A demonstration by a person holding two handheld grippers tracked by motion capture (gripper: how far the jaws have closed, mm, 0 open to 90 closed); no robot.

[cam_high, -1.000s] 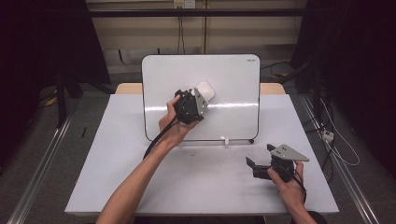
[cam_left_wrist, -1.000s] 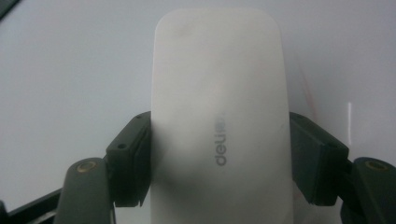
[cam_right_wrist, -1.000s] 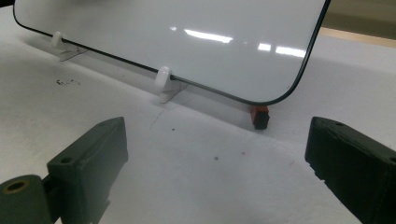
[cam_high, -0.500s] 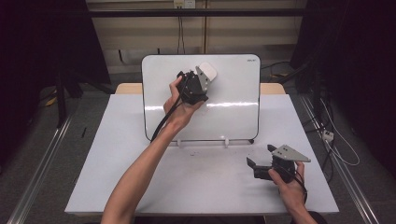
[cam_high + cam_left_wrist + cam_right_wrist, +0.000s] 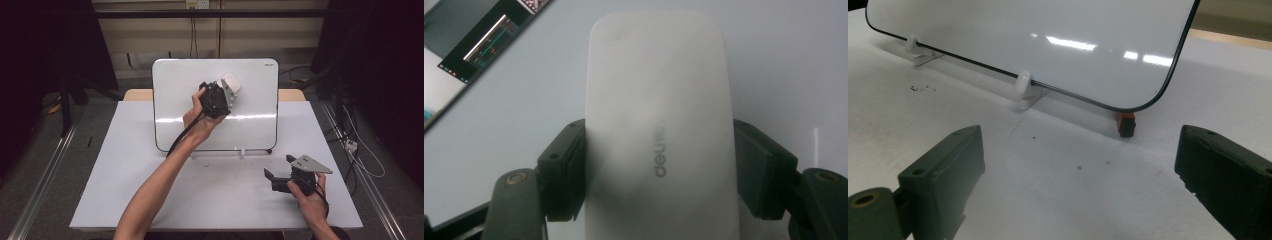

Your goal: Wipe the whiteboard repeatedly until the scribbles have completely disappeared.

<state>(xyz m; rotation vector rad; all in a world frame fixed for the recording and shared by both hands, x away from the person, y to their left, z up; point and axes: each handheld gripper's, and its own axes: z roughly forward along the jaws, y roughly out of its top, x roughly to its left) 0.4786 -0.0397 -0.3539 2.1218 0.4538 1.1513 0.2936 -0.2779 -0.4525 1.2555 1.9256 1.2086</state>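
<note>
the left gripper (image 5: 659, 175) clamps a white eraser (image 5: 659, 115) against the whiteboard (image 5: 175, 90); the right gripper (image 5: 1083, 170) gapes wide, empty.

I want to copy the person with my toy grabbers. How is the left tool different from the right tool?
The left tool is shut on a white eraser; the right tool is open and holds nothing. The left tool is raised against the whiteboard; the right tool sits low over the white table, apart from the board. Both are black with two jaws, each held in one hand.
</note>
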